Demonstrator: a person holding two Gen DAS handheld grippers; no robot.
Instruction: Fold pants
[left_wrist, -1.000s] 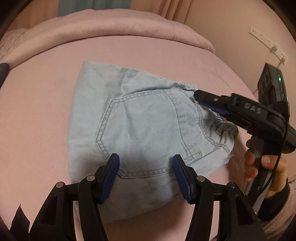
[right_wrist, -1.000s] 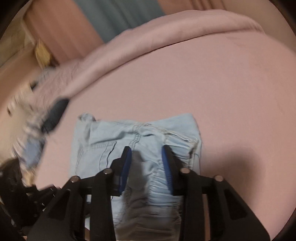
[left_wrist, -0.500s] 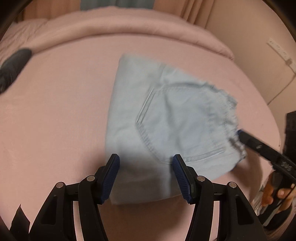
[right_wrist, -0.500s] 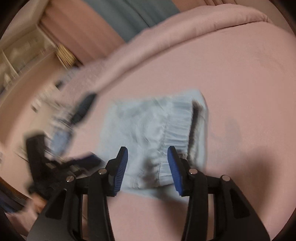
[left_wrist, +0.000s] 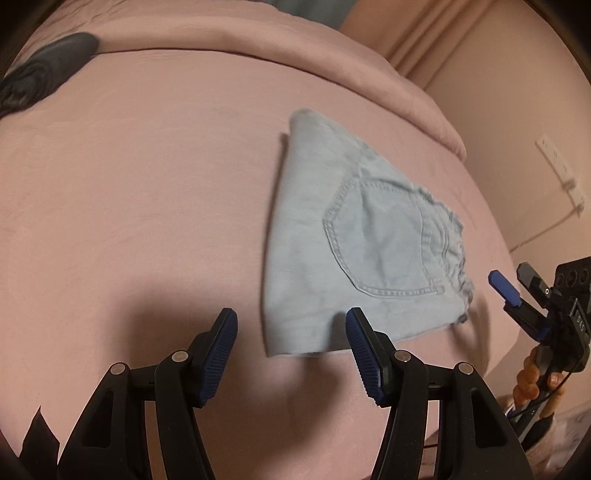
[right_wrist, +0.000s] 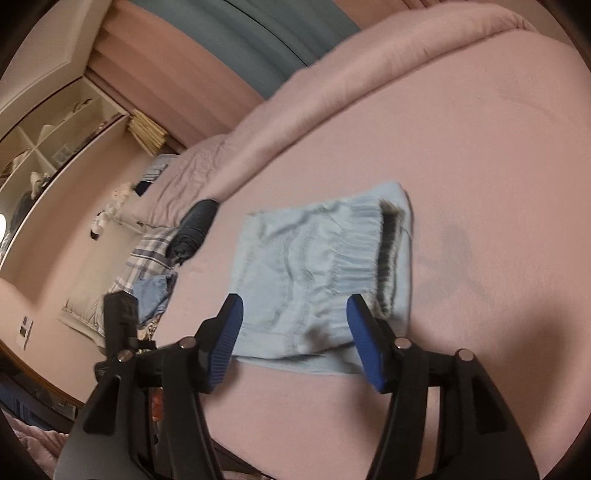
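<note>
Lying folded flat on pink bed (left_wrist: 147, 221), light-blue denim pants (left_wrist: 354, 254) are held by neither gripper. Left gripper (left_wrist: 291, 354) spread, empty; right gripper (right_wrist: 295, 338) opening, nothing pinched. Risk: ruffled waistband springs open, loosening fold.

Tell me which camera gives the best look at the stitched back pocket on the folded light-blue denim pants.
The left wrist view: the stitched back pocket faces up, its whole seam outline clear. The right wrist view shows the folded light-blue denim pants from the gathered waistband side, blurred, with no pocket outline discernible.
</note>
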